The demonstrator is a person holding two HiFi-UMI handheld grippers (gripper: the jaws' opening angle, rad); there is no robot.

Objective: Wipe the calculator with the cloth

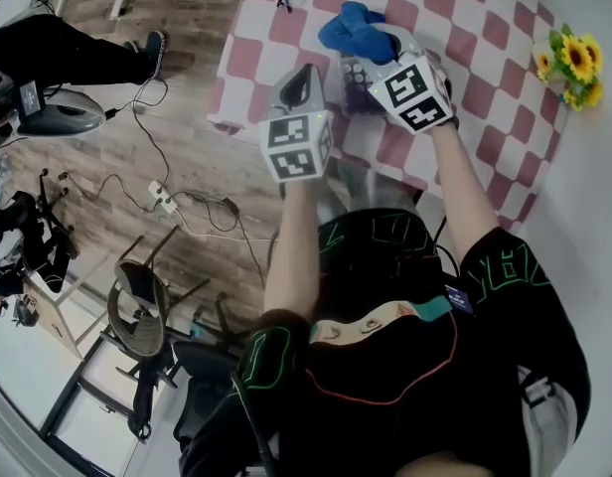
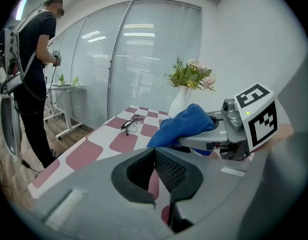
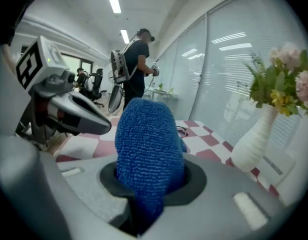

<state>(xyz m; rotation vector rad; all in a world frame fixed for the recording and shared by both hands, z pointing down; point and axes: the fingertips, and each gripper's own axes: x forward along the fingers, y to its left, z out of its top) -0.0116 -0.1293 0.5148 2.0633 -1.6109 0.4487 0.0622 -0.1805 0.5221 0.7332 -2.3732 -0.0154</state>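
My right gripper is shut on a blue cloth and holds it bunched up above the checkered table. In the right gripper view the cloth fills the space between the jaws. The calculator, a dark keyed slab, lies on the table between the two grippers and is mostly hidden by them. My left gripper hovers just left of it, shut and empty; its pads meet. The left gripper view shows the right gripper with the cloth to its right.
A pair of glasses lies further back on the table. A white vase of flowers stands at the far side, and sunflowers sit at the right edge. A person stands beyond the table. Cables and chairs are on the floor.
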